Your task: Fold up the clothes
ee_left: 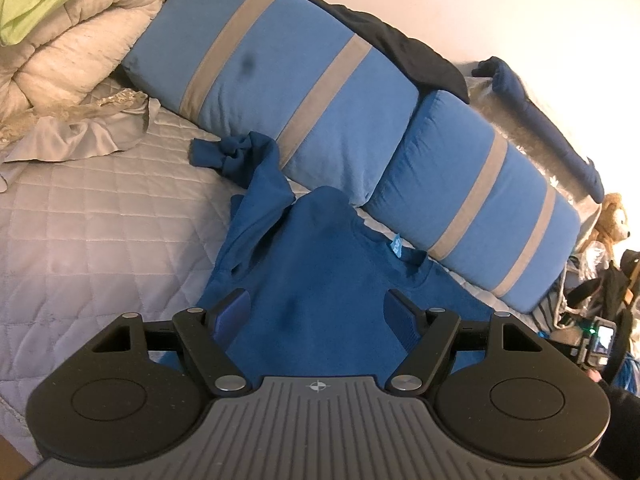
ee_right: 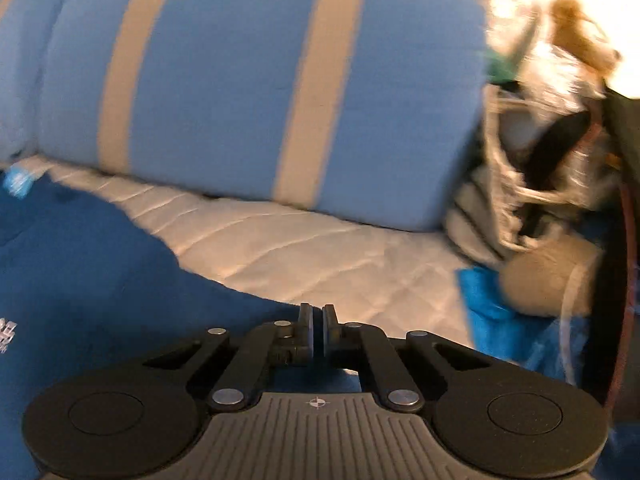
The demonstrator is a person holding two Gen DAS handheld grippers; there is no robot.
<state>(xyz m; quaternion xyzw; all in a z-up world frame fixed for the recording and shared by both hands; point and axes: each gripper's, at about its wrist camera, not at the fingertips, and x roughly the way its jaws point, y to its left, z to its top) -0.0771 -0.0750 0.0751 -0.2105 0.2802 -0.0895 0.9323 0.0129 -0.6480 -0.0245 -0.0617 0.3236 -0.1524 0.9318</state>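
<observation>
A blue sweater (ee_left: pixel 320 248) lies on the quilted bedspread (ee_left: pixel 100 220), neck and light-blue label (ee_left: pixel 396 246) toward the pillows. Its one visible sleeve (ee_left: pixel 256 184) trails up-left, with the cuff bunched. My left gripper (ee_left: pixel 316 300) hovers over the sweater's chest, open wide, with nothing between its fingers. In the blurred right wrist view, the sweater (ee_right: pixel 80 280) fills the lower left. My right gripper (ee_right: pixel 318 310) is shut at the sweater's right edge, and the cloth runs up to and under its fingers.
Two blue pillows with grey stripes (ee_left: pixel 280 80) (ee_left: pixel 472 200) line the wall behind the sweater. A black garment (ee_left: pixel 400 48) and a navy one (ee_left: pixel 552 132) lie on top of them. A rolled quilt (ee_left: pixel 72 48) sits far left. A plush toy (ee_left: pixel 612 220) and clutter (ee_right: pixel 540 160) crowd the right.
</observation>
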